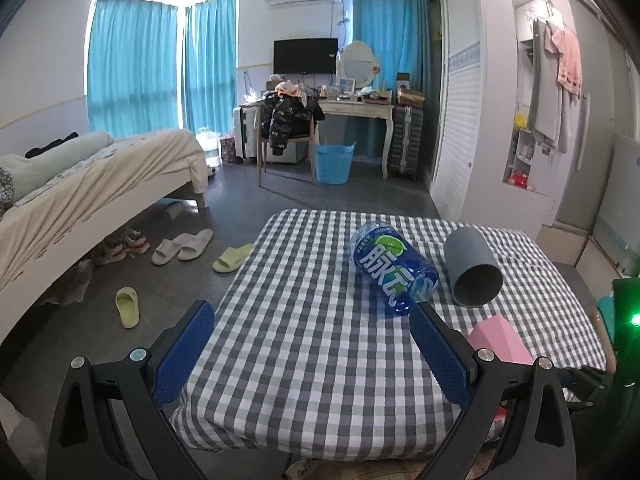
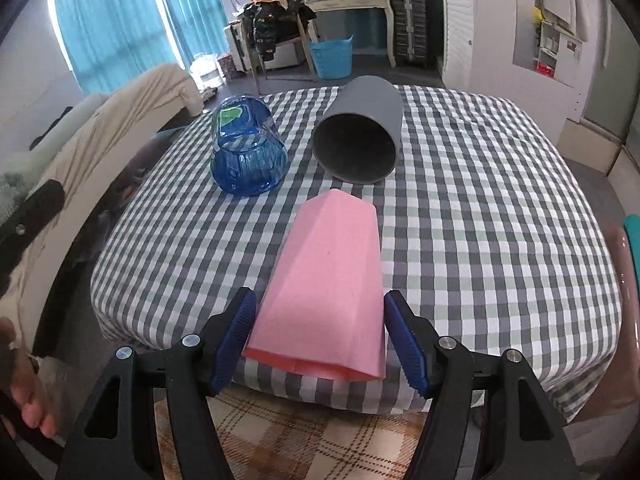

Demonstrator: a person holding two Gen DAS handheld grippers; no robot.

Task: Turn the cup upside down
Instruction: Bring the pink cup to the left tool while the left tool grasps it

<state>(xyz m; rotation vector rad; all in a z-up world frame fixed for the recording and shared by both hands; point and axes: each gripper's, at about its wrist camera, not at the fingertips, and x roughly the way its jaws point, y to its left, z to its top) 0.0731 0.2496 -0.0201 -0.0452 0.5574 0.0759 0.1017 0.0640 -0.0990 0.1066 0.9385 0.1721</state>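
Three cups lie on their sides on my surface (image 2: pixel 480 184), which is covered in a grey, white and pale green checked cloth. The room around it is a bedroom: a bed (image 1: pixel 100 184) with a cream cover to the left, turquoise curtains (image 1: pixel 132 64) over the windows, and at the far wall a dressing table (image 1: pixel 356 108) with a round mirror, a black TV (image 1: pixel 306 56) above it and a chair draped with a dark jacket (image 1: pixel 288 120). A blue plastic basket (image 1: pixel 334 162) stands on the floor beside that chair.

The pink faceted cup (image 2: pixel 328 292) lies nearest me, its open mouth facing my right tongs (image 2: pixel 320 340) and its base pointing away. My right tongs are spread a little wider than the cup, one pad on either side of its rim end; I cannot tell whether either pad touches it. Beyond it lies the grey cup (image 2: pixel 360 136), mouth towards me and empty inside. Just to its left lies a clear blue cup (image 2: pixel 248 152) with a green and white label.

My left tongs (image 1: pixel 312 340) hang wide open over the near left part of the surface, holding nothing. Slippers (image 1: pixel 184 248) and shoes are scattered on the floor by the bed.
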